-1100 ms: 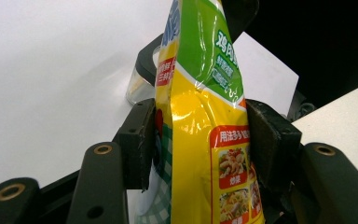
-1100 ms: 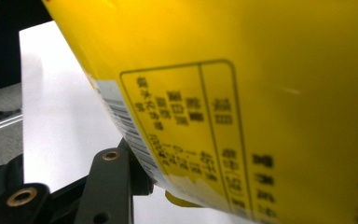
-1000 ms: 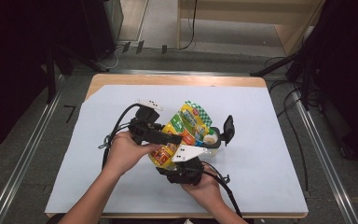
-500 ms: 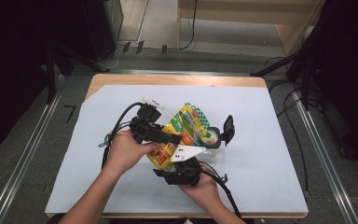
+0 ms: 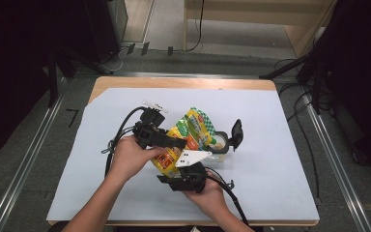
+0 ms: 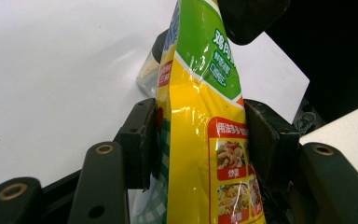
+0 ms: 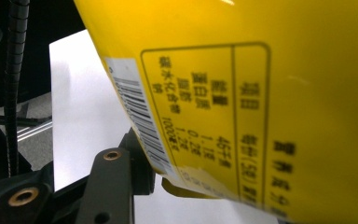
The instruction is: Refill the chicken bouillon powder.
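Where the pouch faces right, a barcode shows.

Both forearms come in from the bottom, hands close together. The left gripper lies level, its fingers clamped on either side of the yellow pouch. The right gripper sits just below that pouch, pointing up at it.

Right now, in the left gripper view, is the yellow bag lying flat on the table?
No, the yellow bag stands upright between the two jaws of the left tool, above the white table.
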